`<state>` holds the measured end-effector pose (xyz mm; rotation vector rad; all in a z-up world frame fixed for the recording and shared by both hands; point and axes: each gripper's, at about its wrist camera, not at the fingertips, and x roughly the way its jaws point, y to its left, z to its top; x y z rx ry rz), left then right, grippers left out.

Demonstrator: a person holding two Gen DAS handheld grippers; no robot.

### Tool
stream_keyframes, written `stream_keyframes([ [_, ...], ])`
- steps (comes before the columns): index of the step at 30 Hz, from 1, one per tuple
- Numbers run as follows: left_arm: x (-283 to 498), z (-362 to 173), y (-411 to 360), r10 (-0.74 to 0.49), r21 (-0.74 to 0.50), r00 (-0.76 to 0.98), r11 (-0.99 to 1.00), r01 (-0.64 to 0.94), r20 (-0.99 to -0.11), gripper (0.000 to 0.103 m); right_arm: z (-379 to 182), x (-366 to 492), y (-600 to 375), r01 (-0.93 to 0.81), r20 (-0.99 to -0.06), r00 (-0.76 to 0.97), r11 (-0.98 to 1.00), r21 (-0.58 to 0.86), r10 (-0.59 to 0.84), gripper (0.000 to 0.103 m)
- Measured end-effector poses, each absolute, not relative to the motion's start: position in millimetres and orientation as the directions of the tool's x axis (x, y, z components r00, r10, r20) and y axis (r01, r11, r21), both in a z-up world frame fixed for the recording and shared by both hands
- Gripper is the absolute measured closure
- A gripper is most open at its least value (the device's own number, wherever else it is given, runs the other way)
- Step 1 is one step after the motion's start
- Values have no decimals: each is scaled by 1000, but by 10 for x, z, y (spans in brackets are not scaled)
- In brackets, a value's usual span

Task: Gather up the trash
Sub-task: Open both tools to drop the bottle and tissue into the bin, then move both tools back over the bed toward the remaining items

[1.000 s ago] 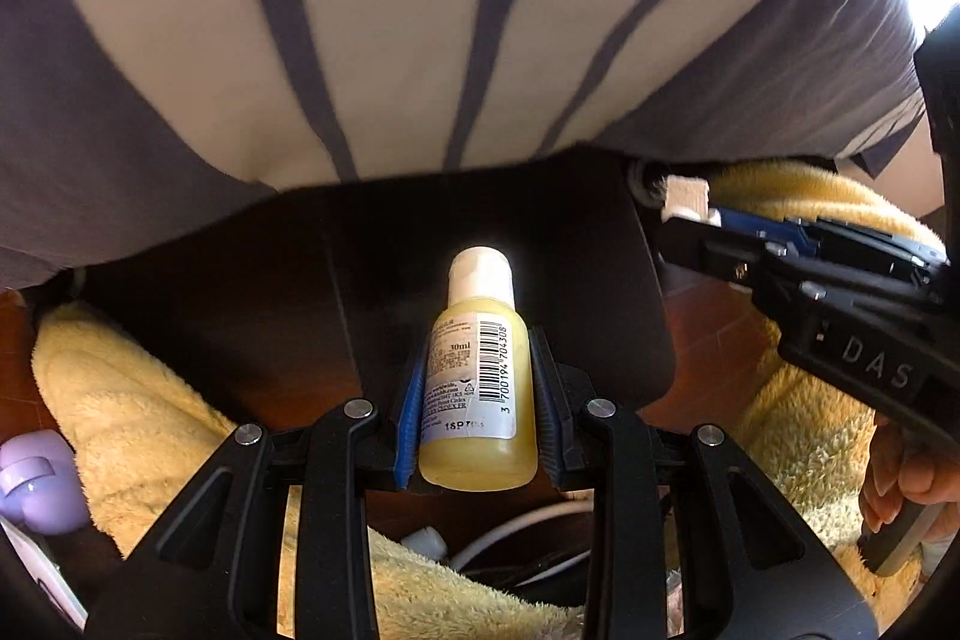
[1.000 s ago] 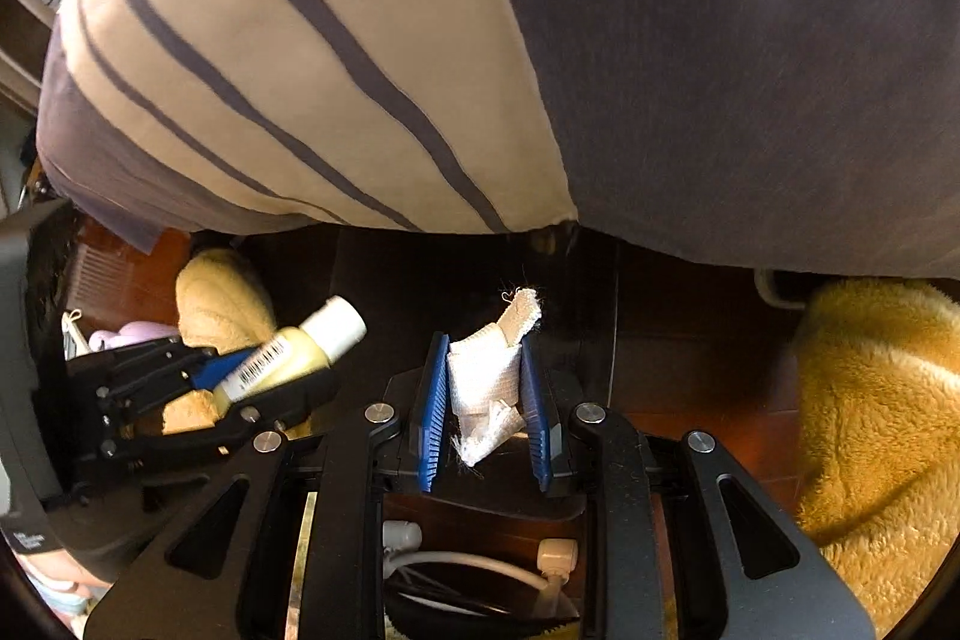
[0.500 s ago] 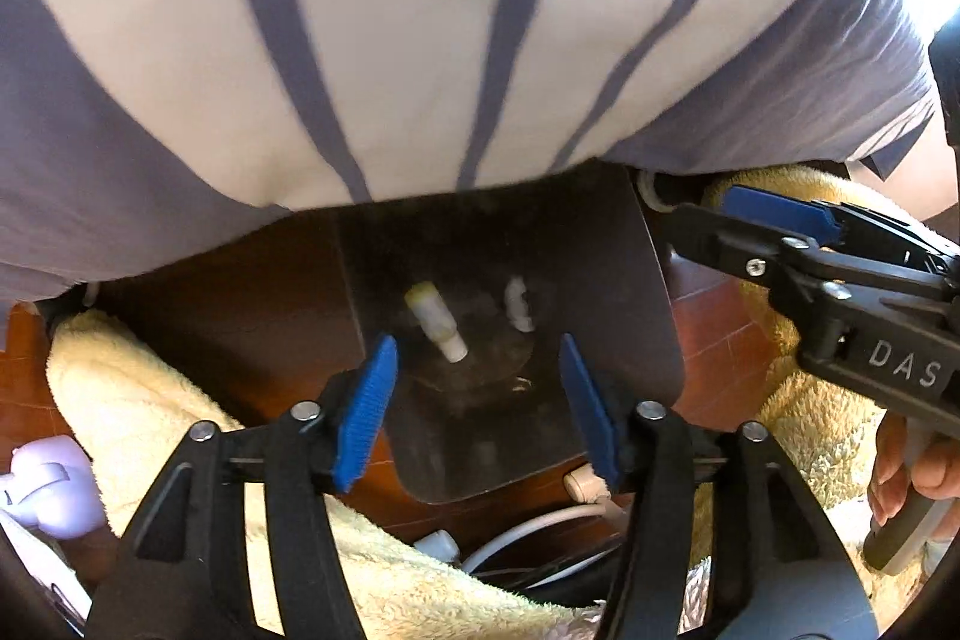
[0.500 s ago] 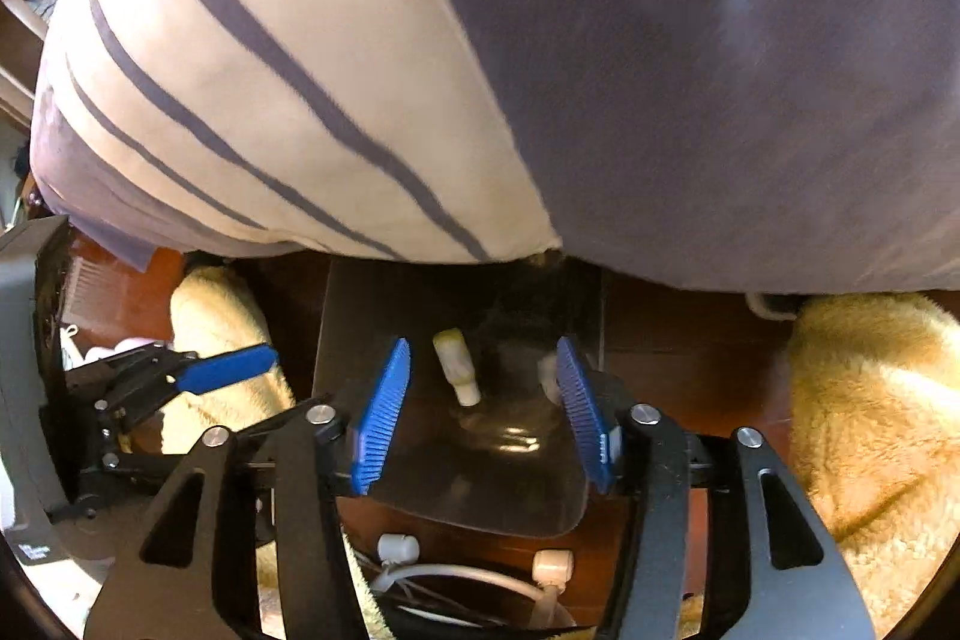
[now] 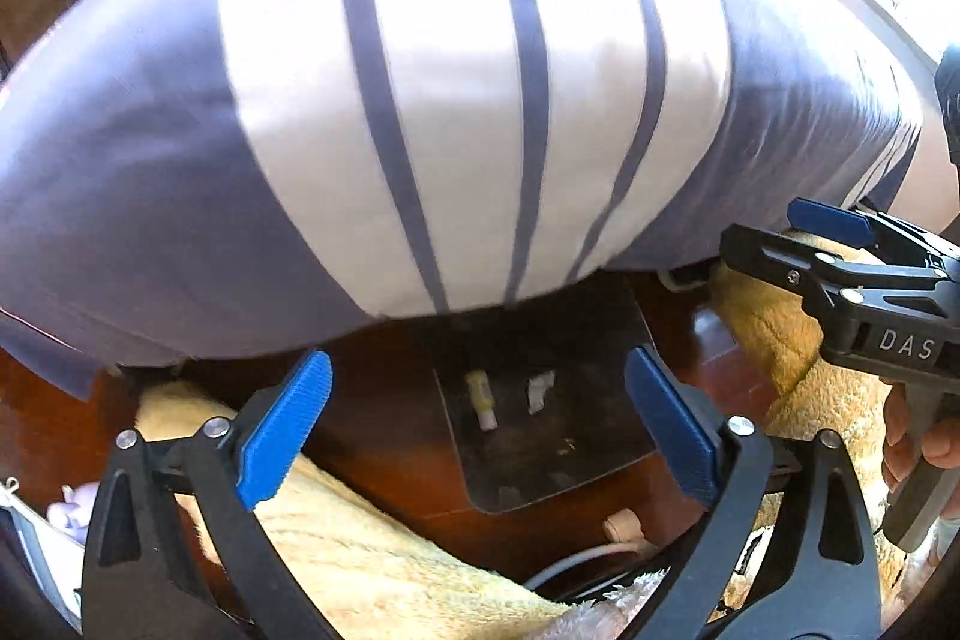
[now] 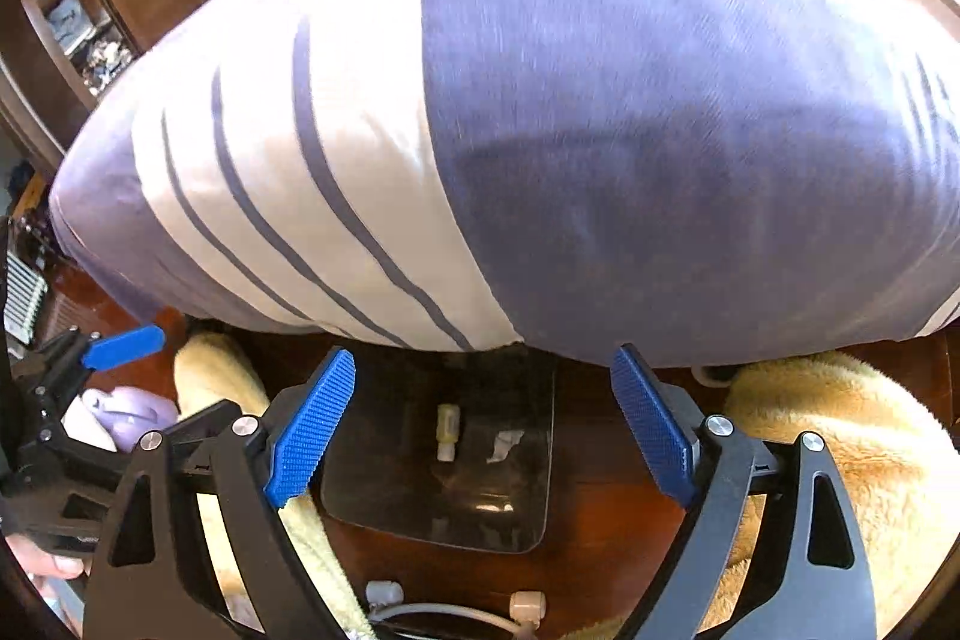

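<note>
A small yellow bottle [image 5: 482, 396] with a white cap lies on the bottom of a dark bin [image 5: 606, 436], beside a scrap of white paper [image 5: 538, 390]. The right wrist view shows the same bottle [image 6: 446, 430] and paper scrap [image 6: 503, 445] in the bin [image 6: 528, 508]. My left gripper [image 5: 480, 424] hangs above the bin, its jaws still opening, with nothing between the blue pads. My right gripper [image 6: 480, 424] also hangs above the bin, jaws opening and empty. Each gripper shows in the other's view, the right gripper [image 5: 822, 220] at the right edge and the left gripper [image 6: 120, 340] at the left edge.
A big purple and white striped pillow [image 5: 450, 130] bulges over the bin's far side. Yellow fleece blankets [image 6: 840, 448] lie on the dark red floor on both sides. White cables and plugs [image 6: 456, 604] lie by the bin's near edge. A lilac object [image 6: 120, 418] sits at the left.
Both grippers let go: the bottle fell from the left and the paper scrap from the right into the bin. Both pairs of jaws spread wide and both grippers rose away from the bin.
</note>
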<state>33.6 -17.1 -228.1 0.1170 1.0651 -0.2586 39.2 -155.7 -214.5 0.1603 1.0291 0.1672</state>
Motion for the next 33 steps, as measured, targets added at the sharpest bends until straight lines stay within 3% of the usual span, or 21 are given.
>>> stream_keyframes([
  [7,208,-1878,-75,-136,3,566,971,238,-813,8,-1650,247,-1626,-72,-770,612,982,175,182,15],
  [13,210,-1648,1,-130,12,617,975,221,-776,8,-1336,196,-1688,-68,-714,683,987,146,153,8],
  [33,1069,-1334,217,-92,37,676,984,173,-731,8,-1141,1233,-1704,-66,-685,712,986,153,154,8],
])
